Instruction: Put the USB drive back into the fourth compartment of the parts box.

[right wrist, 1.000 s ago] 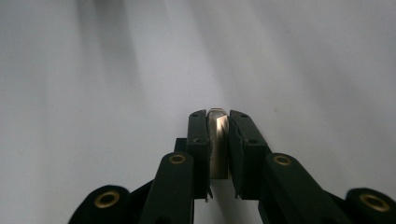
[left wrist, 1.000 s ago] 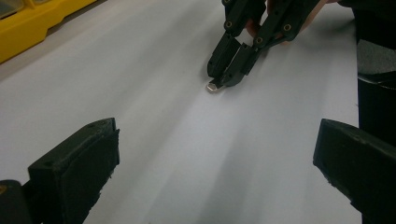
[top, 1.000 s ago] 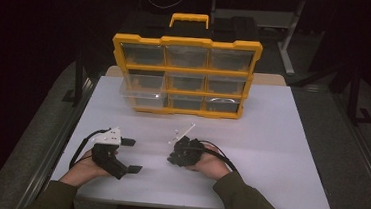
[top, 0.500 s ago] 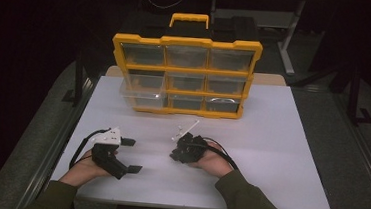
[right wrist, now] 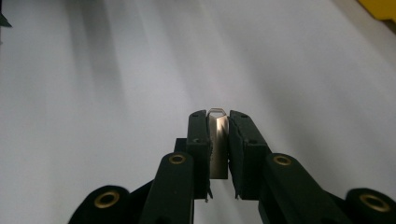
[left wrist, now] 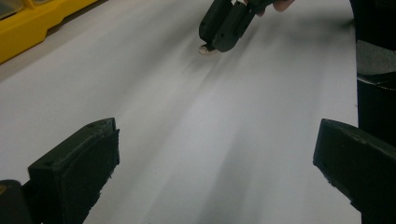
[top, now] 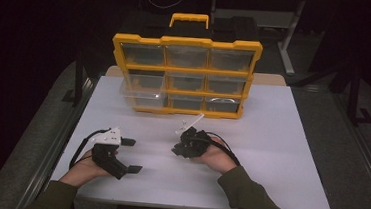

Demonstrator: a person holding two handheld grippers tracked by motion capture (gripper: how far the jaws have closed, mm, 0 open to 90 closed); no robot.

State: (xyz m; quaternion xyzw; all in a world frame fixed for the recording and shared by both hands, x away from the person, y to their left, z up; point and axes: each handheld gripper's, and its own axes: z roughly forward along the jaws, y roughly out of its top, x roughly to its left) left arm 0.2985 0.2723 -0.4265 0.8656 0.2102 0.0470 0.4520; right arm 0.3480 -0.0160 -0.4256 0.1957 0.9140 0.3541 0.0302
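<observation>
Down at the near edge of the white worktop [top: 279, 157], a person holds a gripper in each hand. Of the two, the left gripper [top: 130, 155] rests low on the worktop with its jaws spread wide apart and nothing between them; in the left gripper view the two black jaws stand at the far sides of the frame with bare white surface between. Beside it, toward the middle of the worktop, the right gripper [top: 176, 148] is held by the right hand [top: 214, 157], its jaws pointing toward the left gripper and tilted down at the surface. Seen along its own jaws, the right gripper is clamped on a small, thin, pale metal piece [right wrist: 218, 135], which stands upright between the pads with its top edge poking just past the jaw tips. What kind of part it is cannot be told. From the left gripper view, the right gripper's tip [left wrist: 219, 32] hangs just above the worktop with a little pale bit showing at its end. Beyond both grippers, at the far side of the worktop, a yellow organizer box [top: 184, 77] with clear drawers stands upright, a handle on top. One clear drawer [top: 142, 91], ahead of the left gripper, sticks out from the box's lower left side. Both grippers are well apart from the box.
</observation>
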